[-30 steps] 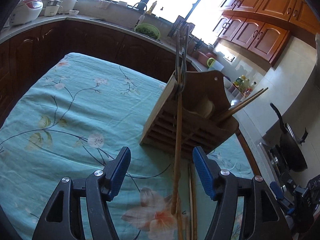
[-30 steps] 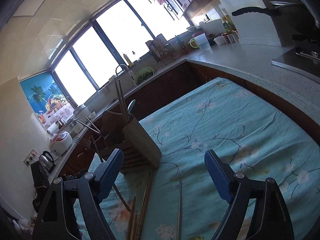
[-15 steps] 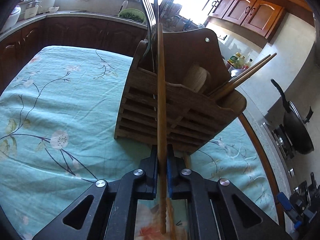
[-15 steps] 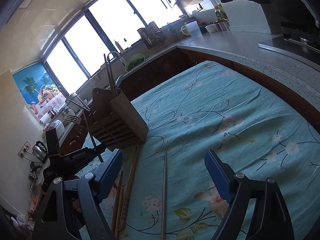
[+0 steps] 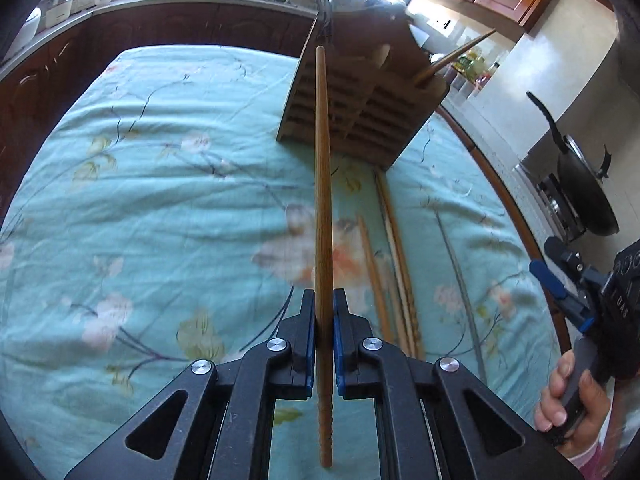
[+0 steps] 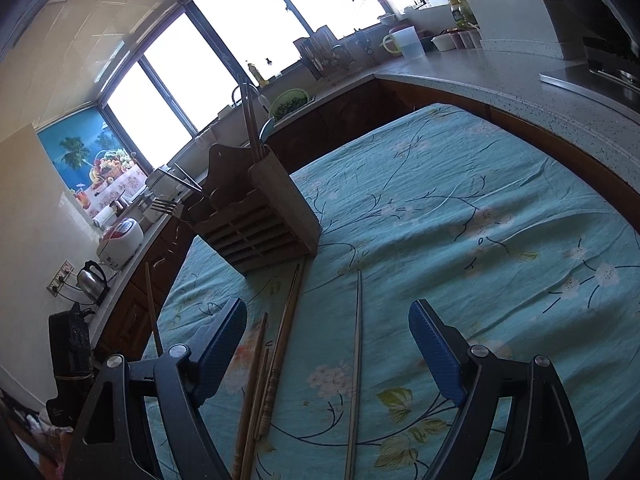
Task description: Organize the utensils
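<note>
Daylight pours in through the big windows (image 6: 224,60), which are blown out to plain white in the right wrist view. The tablecloth (image 6: 460,208) is evenly lit, with soft shadows beside the wooden holder (image 6: 264,220). In the left wrist view the cloth (image 5: 160,200) is smeared by motion blur, and the window strip at the top glares. Both views bend strongly at the edges and have dark corners.

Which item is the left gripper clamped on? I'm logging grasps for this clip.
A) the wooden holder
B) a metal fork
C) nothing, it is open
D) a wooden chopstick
D: the left gripper has its blue pads closed against a wooden chopstick, which points toward the wooden utensil holder.
</note>
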